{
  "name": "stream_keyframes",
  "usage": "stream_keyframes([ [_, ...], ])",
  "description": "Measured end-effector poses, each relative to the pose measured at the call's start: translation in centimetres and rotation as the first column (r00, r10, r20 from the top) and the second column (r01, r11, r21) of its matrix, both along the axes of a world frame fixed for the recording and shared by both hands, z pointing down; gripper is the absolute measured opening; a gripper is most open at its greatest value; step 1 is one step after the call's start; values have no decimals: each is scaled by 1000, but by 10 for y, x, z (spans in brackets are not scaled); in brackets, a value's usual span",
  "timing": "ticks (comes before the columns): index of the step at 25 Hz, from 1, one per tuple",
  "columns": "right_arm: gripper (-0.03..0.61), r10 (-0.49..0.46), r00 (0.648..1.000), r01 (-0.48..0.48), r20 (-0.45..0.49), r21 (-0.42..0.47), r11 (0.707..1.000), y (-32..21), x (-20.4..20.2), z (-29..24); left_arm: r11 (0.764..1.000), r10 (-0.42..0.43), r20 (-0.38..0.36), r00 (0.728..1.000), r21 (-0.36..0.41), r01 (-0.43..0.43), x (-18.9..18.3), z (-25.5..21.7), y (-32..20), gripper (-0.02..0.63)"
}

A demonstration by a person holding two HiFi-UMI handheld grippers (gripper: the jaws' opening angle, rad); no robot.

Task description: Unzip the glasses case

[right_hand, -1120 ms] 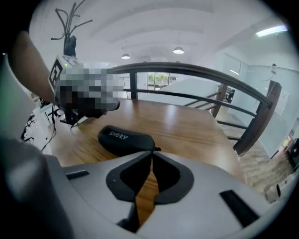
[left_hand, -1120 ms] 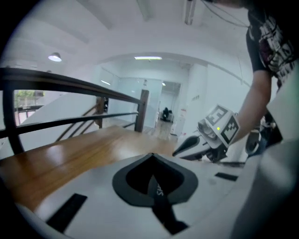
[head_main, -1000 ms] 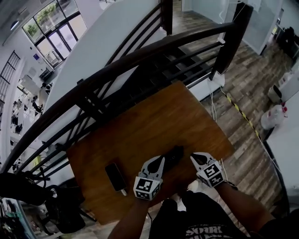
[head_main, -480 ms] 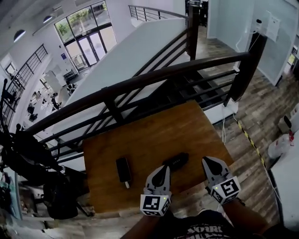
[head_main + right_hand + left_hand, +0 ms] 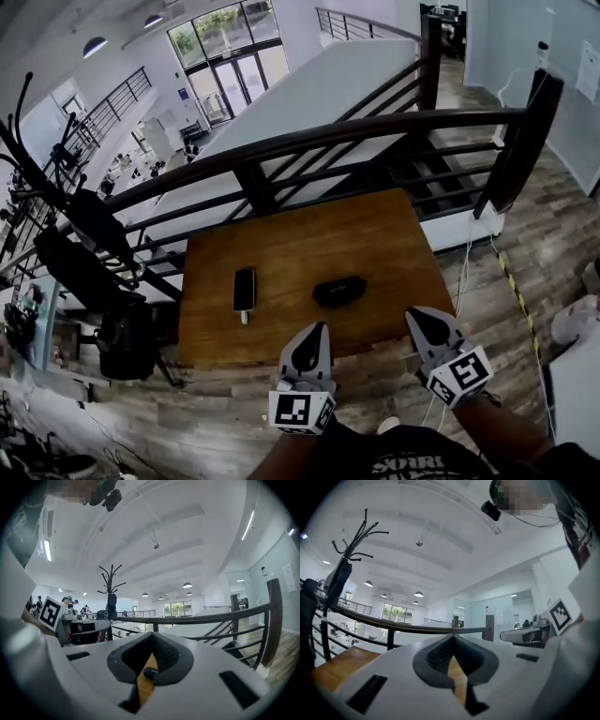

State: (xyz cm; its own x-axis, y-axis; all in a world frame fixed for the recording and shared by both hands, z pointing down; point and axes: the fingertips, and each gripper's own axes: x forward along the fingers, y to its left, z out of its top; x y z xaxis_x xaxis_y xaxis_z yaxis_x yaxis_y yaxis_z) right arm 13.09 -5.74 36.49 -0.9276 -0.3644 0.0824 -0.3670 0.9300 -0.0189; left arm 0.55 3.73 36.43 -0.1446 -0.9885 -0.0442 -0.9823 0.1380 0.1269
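The black glasses case (image 5: pixel 339 291) lies zipped on the wooden table (image 5: pixel 394 244), near the middle of its front half. Both grippers hang before the table's near edge, short of the case and touching nothing. My left gripper (image 5: pixel 317 330) has its jaws together and points toward the case from the front. My right gripper (image 5: pixel 418 317), off to the case's right, is also shut. In the left gripper view the gripper (image 5: pixel 452 637) shows only a thin slit with wood behind it. In the right gripper view, the gripper (image 5: pixel 151 635) frames the glasses case (image 5: pixel 151 671) through its narrow slit.
A black phone-like slab (image 5: pixel 244 288) lies on the table left of the case. A dark railing (image 5: pixel 375 131) runs along the table's far side, over a stairwell. A coat stand with bags (image 5: pixel 84 244) is at the left. Cables (image 5: pixel 464 272) hang by the table's right edge.
Both grippers have drawn back from the case to beyond the table's near edge. The head view has lifted, so more of the railing and hall shows.
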Motion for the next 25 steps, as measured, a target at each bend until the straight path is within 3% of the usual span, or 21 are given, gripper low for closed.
stream_keyframes([
  [4, -2, 1, 1000, -1, 10, -28, 1000, 20, 19, 4, 997, -70, 10, 997, -33, 71, 14, -4, 32, 5],
  [9, -2, -8, 1000, 8, 15, -30, 1000, 41, 14, 3, 990, -128, 25, 991, -62, 129, 2, -5, 65, 5],
  [14, -2, 31, 1000, -31, 4, -34, 999, 57, 7, 1, 991, -100, 25, 995, -84, 102, -2, -1, 76, 5],
  [25, -2, 46, 998, -48, -29, -46, 998, 88, -2, -5, 999, -39, 5, 999, -32, 40, -11, -14, 84, 5],
])
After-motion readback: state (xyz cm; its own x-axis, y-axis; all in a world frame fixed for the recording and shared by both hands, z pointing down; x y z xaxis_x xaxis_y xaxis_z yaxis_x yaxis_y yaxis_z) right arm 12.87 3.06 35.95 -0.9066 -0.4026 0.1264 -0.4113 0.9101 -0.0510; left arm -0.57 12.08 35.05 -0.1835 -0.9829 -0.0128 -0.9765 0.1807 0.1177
